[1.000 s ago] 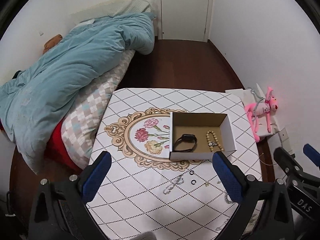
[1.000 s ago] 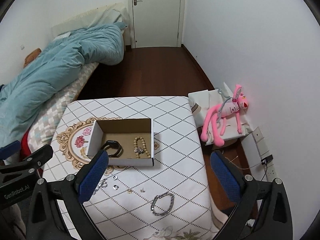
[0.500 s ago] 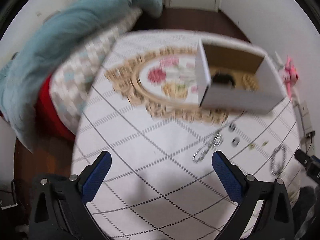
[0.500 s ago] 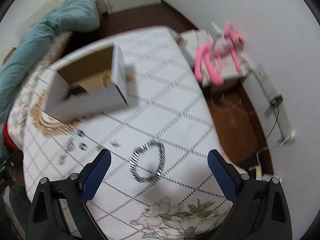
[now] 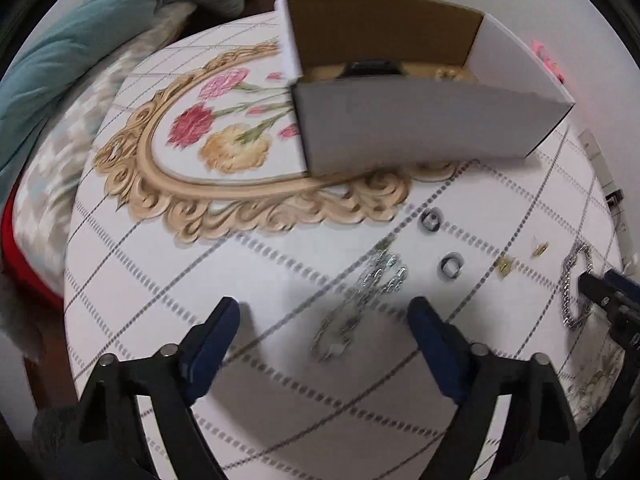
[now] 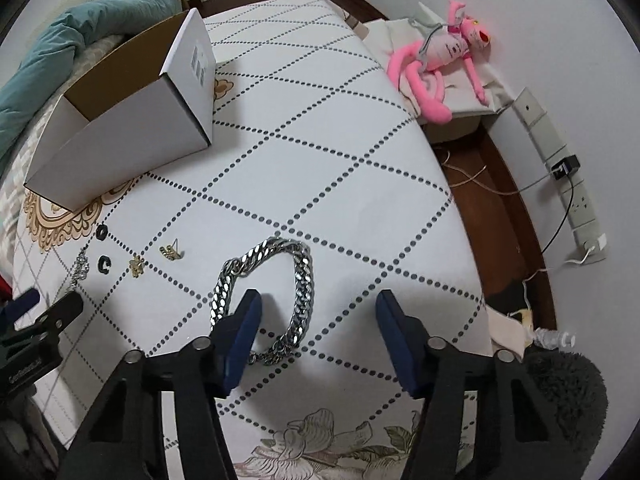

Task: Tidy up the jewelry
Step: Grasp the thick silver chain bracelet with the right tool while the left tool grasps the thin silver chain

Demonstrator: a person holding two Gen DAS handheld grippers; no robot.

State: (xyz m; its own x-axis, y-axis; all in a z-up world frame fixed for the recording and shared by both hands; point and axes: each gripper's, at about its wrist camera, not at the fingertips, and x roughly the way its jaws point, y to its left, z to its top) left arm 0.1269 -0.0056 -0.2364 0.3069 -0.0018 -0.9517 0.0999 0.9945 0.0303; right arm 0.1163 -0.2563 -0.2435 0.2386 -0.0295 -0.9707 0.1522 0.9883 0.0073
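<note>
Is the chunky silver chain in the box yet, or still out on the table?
Out. The silver chain lies flat on the tablecloth, apart from the box, under the open right gripper.

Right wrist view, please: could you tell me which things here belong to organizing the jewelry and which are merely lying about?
Part of the job:
cardboard box
silver curb-chain bracelet
two gold earrings
two dark rings
thin silver chain
left claw, open
right claw, open

Just lying about:
pink plush toy
power strip
teal duvet
</note>
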